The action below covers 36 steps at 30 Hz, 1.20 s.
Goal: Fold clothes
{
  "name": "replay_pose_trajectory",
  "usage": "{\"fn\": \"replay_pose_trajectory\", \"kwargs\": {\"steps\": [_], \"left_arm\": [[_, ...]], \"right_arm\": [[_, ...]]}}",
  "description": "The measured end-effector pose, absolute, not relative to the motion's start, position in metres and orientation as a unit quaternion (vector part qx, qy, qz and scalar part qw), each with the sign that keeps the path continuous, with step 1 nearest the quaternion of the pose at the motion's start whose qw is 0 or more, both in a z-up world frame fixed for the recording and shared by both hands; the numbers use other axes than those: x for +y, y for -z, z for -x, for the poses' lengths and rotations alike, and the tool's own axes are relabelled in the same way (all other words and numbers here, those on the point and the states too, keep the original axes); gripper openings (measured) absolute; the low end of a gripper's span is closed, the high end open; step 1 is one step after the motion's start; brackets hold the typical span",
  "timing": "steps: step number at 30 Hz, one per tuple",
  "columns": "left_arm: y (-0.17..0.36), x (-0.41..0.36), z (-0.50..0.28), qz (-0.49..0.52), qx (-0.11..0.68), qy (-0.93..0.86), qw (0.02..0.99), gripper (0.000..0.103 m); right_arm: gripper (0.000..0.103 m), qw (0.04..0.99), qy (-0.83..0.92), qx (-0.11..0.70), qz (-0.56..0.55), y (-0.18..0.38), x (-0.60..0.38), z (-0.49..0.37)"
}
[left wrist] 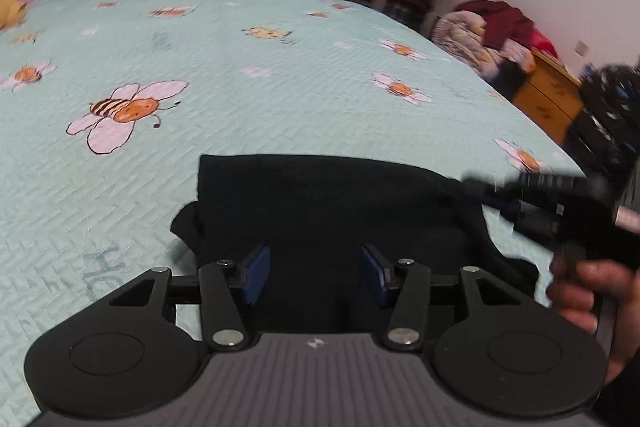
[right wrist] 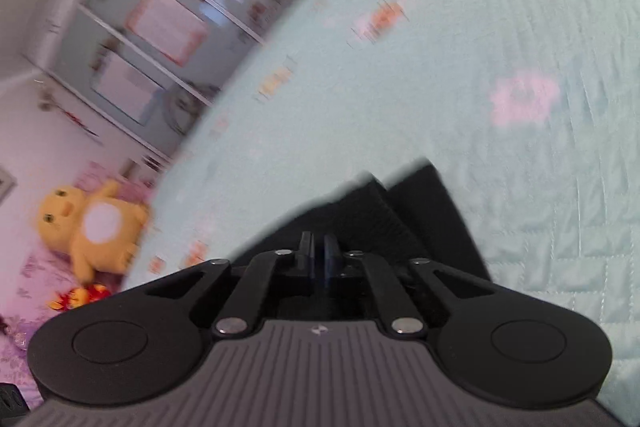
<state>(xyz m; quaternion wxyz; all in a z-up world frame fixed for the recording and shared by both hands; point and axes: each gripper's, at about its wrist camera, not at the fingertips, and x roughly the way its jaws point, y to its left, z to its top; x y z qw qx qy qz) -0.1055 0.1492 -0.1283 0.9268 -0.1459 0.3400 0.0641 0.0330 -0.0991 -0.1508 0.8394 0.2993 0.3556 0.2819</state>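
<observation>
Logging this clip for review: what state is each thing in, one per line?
Black garment: lying on the bed, partly folded, a flap sticking out at its left edge.
Left hand-held gripper: open above the garment, nothing between its pads.
Right hand-held gripper: jaws nearly together, black cloth around them; grip unclear.
Bedspread: spread flat.
Yellow plush toy: lying beside the bedspread.

Folded garment [left wrist: 340,211] on bedspread [left wrist: 240,75], plush toy [right wrist: 92,227] at far edge
</observation>
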Motion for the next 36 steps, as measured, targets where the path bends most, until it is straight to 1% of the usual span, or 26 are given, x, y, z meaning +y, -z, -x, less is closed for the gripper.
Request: {"fn": "replay_pose_trajectory", "kwargs": {"steps": [1,2,4,5,6,7,8,10,13,14,15,16,17,18,19,20,21,23,24,26,27,30,31,32,34,36], "left_arm": [[0.136,0.145,0.104,0.144,0.35,-0.061,0.924,0.053],[0.144,0.142,0.102,0.142,0.36,-0.058,0.92,0.053],[0.16,0.138,0.095,0.134,0.375,-0.06,0.915,0.053],[0.167,0.138,0.091,0.129,0.381,-0.063,0.914,0.053],[0.171,0.137,0.089,0.126,0.385,-0.065,0.912,0.054],[0.168,0.138,0.089,0.13,0.386,-0.065,0.911,0.054],[0.165,0.139,0.089,0.133,0.387,-0.066,0.91,0.053],[0.156,0.14,0.093,0.143,0.381,-0.061,0.911,0.053],[0.148,0.134,0.111,0.132,0.368,-0.048,0.919,0.054],[0.149,0.131,0.117,0.125,0.369,-0.046,0.92,0.055],[0.157,0.128,0.121,0.117,0.38,-0.046,0.916,0.055],[0.167,0.126,0.122,0.113,0.392,-0.047,0.912,0.056],[0.176,0.125,0.124,0.109,0.401,-0.05,0.908,0.056],[0.182,0.125,0.127,0.109,0.402,-0.056,0.908,0.056],[0.181,0.125,0.131,0.113,0.396,-0.059,0.909,0.056],[0.176,0.126,0.136,0.116,0.389,-0.059,0.912,0.056],[0.171,0.126,0.14,0.118,0.383,-0.058,0.915,0.056],[0.164,0.125,0.153,0.116,0.372,-0.056,0.919,0.057],[0.162,0.125,0.159,0.114,0.368,-0.056,0.921,0.058],[0.165,0.122,0.171,0.108,0.372,-0.056,0.92,0.061],[0.17,0.121,0.175,0.106,0.38,-0.057,0.917,0.061],[0.179,0.12,0.185,0.11,0.386,-0.062,0.914,0.061],[0.178,0.121,0.188,0.113,0.384,-0.062,0.914,0.061],[0.175,0.121,0.192,0.113,0.381,-0.063,0.915,0.061],[0.171,0.123,0.198,0.115,0.376,-0.065,0.917,0.061],[0.172,0.125,0.201,0.116,0.375,-0.064,0.918,0.063]], "right_arm": [[0.022,0.848,-0.285,0.345,-0.285,0.145,-0.098,-0.027],[0.032,0.853,-0.283,0.345,-0.27,0.143,-0.095,-0.026],[0.033,0.855,-0.268,0.369,-0.246,0.156,-0.088,-0.04],[0.028,0.853,-0.259,0.384,-0.243,0.167,-0.086,-0.051],[0.012,0.85,-0.251,0.392,-0.248,0.173,-0.086,-0.059],[0.004,0.847,-0.244,0.395,-0.259,0.175,-0.089,-0.066],[0.0,0.844,-0.237,0.398,-0.27,0.176,-0.092,-0.072],[0.004,0.843,-0.232,0.393,-0.286,0.172,-0.099,-0.076],[0.01,0.848,-0.272,0.35,-0.289,0.148,-0.113,-0.039],[0.019,0.845,-0.281,0.353,-0.286,0.149,-0.115,-0.027],[0.024,0.843,-0.285,0.362,-0.277,0.154,-0.116,-0.018],[0.025,0.841,-0.289,0.371,-0.268,0.158,-0.116,-0.009],[0.024,0.842,-0.285,0.38,-0.255,0.166,-0.117,-0.004],[0.009,0.847,-0.276,0.384,-0.244,0.176,-0.118,-0.005],[0.0,0.851,-0.263,0.384,-0.244,0.183,-0.122,-0.008],[0.0,0.855,-0.253,0.377,-0.25,0.181,-0.127,-0.008],[0.005,0.86,-0.246,0.366,-0.257,0.174,-0.132,-0.005],[0.008,0.871,-0.272,0.324,-0.248,0.15,-0.138,0.012],[0.016,0.876,-0.289,0.306,-0.237,0.139,-0.138,0.021],[0.027,0.879,-0.308,0.299,-0.209,0.129,-0.136,0.041],[0.029,0.878,-0.317,0.304,-0.192,0.128,-0.133,0.048],[0.028,0.885,-0.3,0.334,-0.123,0.151,-0.126,0.06],[0.024,0.891,-0.281,0.34,-0.109,0.16,-0.128,0.063],[0.017,0.895,-0.271,0.339,-0.103,0.163,-0.131,0.066],[0.018,0.9,-0.27,0.326,-0.104,0.159,-0.14,0.076],[0.022,0.91,-0.277,0.297,-0.087,0.147,-0.142,0.09]]}}
